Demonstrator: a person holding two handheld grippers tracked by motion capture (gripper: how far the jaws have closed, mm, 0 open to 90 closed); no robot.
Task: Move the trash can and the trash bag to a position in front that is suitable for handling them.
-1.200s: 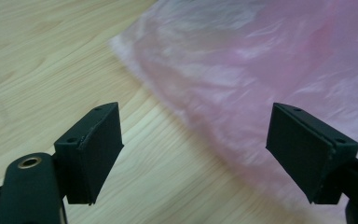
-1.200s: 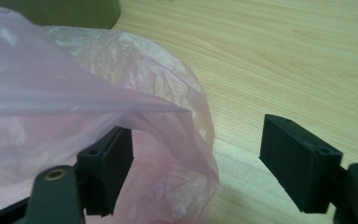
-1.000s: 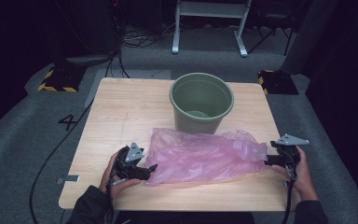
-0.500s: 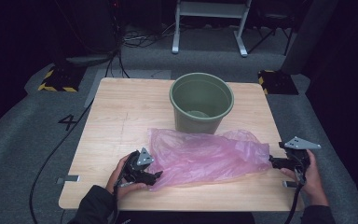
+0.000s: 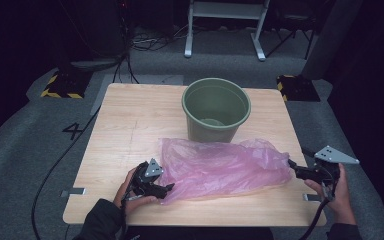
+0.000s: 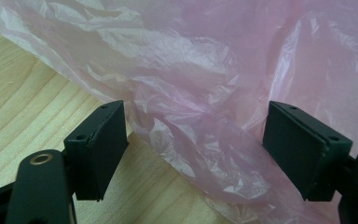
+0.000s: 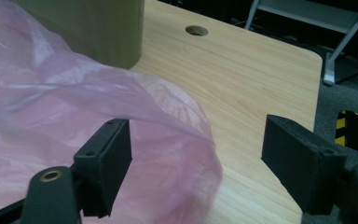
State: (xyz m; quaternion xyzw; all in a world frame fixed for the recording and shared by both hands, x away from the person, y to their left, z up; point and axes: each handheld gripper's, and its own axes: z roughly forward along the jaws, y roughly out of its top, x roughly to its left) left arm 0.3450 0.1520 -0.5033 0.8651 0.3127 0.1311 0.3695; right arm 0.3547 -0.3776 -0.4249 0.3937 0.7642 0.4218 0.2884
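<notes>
High view showed the wooden table (image 5: 130, 125) with a green bucket (image 5: 216, 109) standing toward its far side. Just near of the bucket lay a crumpled pink plastic bag (image 5: 225, 167), stretched left to right across the table. At the bag's left end the left gripper (image 5: 166, 188) held its jaws wide apart with film between them, unpinched. At the right end, the right gripper (image 5: 291, 165) was also open, its jaws having just narrowed slightly.

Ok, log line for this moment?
left gripper: open at bag edge | right gripper: open at bag's other end | bucket: upright behind bag
</notes>
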